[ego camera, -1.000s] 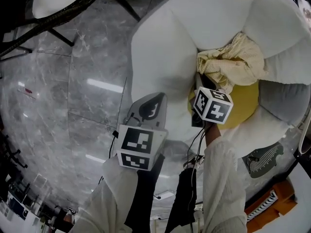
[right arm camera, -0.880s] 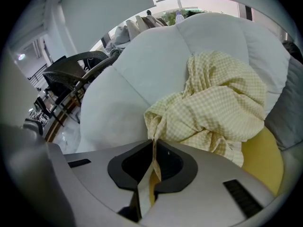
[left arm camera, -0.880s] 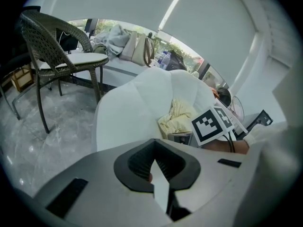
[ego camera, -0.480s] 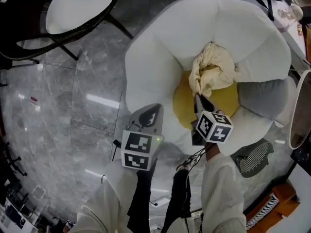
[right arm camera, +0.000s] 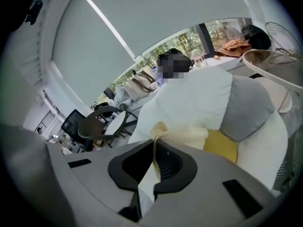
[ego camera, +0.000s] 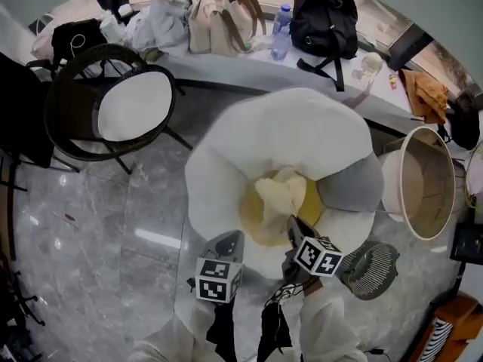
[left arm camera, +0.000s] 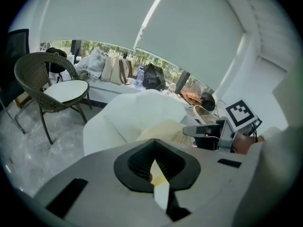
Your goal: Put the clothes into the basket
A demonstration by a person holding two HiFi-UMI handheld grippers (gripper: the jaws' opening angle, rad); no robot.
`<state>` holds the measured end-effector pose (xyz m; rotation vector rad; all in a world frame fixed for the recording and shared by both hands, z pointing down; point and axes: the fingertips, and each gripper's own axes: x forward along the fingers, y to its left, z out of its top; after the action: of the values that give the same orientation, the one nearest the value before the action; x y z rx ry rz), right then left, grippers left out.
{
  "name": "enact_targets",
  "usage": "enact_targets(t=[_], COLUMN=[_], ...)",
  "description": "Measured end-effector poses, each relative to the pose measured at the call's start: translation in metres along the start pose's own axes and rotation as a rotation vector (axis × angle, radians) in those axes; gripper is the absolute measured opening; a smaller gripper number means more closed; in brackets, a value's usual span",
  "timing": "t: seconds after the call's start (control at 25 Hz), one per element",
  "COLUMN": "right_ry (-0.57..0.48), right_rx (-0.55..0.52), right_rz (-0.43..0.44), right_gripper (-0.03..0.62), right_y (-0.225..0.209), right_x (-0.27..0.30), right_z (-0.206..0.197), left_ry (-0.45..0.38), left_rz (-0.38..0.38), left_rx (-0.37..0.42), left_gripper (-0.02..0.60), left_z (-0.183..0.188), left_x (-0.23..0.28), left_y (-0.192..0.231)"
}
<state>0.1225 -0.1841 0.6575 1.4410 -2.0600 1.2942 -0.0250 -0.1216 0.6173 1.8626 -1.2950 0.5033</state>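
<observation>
Right gripper (right arm camera: pixel 154 150) fingers clench the crumpled cream-yellow garment (ego camera: pixel 281 194), well apart from the round white basket (ego camera: pixel 419 183). Left gripper (left arm camera: pixel 154 162) fingers are clenched on nothing. Judgement: keep the grip firm and clear the basket's rim before releasing.

I read the cream garment (ego camera: pixel 281 194) as soft, crinkled cloth with a rough knit look. The white seat (ego camera: pixel 249 138) is smooth, matt fabric. The floor (ego camera: pixel 90 225) is glossy grey marble. The chair (ego camera: pixel 72 89) is dark woven wicker with a matt white pad.
</observation>
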Motion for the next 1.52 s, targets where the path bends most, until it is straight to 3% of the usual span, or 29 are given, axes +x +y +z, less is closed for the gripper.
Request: enact_targets(t=[0.16,0.44,0.68,0.92,1.24,1.52], right_ry=[0.012,-0.001,-0.023,-0.076,-0.199,-0.277], right_rx=[0.014,0.011,0.001,-0.02,0.018,0.081], right_rz=[0.041,0.072,0.078,0.084,0.075,0.007], right_gripper=[0.034,0.034,0.032,0.032,0.032,0.032], right_y=[0.021,0.05,0.067,0.07,0.05,-0.01], right_x=[-0.065,-0.144,-0.205,-0.249,-0.299,-0.347], right_z=[0.012,0.02,0.021,0.039,0.071,0.078], left_ry=[-0.014,-0.022,-0.039,-0.071,-0.094,-0.06], left_rz=[-0.011,-0.018,-0.004,-0.02,-0.084,-0.191], left_rx=[0.009,0.104,0.071,0.123,0.232,0.342], left_gripper=[0.005,0.005,0.005,0.005,0.005,0.005], left_z=[0.019,0.034,0.023,0.042,0.067,0.052], left_x=[-0.037,-0.093,-0.134,-0.147,-0.144,-0.119], left_y=[-0.046,-0.101,-0.136,-0.173,-0.235,-0.318])
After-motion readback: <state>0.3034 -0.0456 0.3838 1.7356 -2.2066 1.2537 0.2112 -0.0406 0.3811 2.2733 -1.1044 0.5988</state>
